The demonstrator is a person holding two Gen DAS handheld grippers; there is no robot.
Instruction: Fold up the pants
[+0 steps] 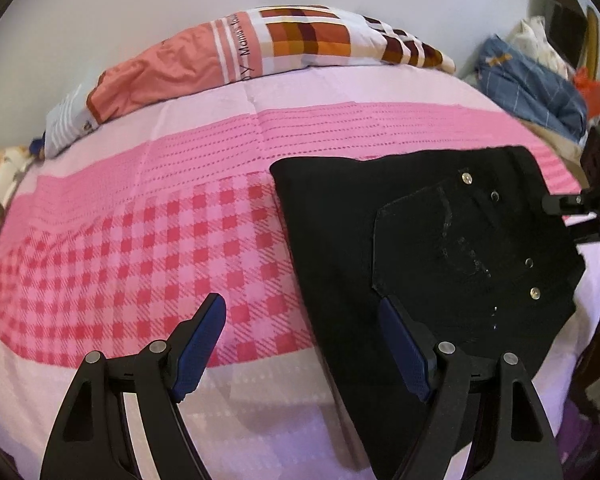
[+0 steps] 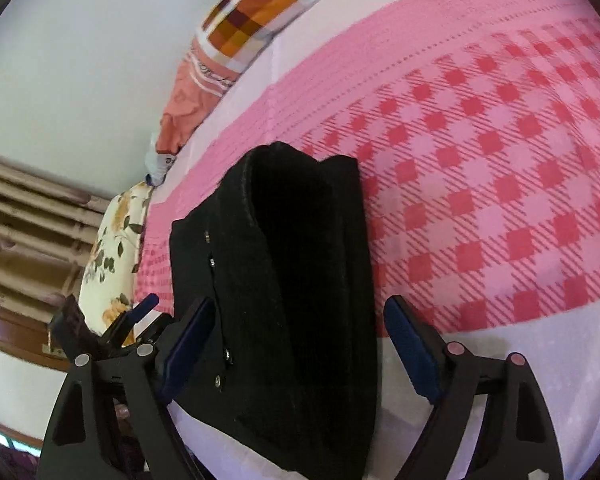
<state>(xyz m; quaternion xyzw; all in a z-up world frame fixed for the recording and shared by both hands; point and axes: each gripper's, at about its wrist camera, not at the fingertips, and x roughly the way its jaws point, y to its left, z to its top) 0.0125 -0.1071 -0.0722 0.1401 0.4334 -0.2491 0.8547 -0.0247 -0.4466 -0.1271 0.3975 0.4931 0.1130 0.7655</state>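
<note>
Black pants (image 1: 440, 232) lie folded into a compact stack on a pink checked bedspread (image 1: 140, 220), back pocket and metal rivets facing up. My left gripper (image 1: 300, 302) hovers open at the stack's left edge, one blue pad over the bedspread and the other over black cloth, holding nothing. The right gripper (image 1: 568, 218) shows at the stack's far right side. In the right wrist view the pants (image 2: 300, 240) run lengthwise between the wide-apart fingers of my right gripper (image 2: 300, 303), whose pads do not press on the cloth. The left gripper (image 2: 136, 316) peeks in at lower left.
A checked orange-and-white pillow (image 1: 300, 44) lies along the wall at the head of the bed. A pile of blue cloth (image 1: 532, 84) sits off the bed's far right corner. A floral pillow (image 2: 112, 248) lies at the bed's edge, with wooden slats beyond.
</note>
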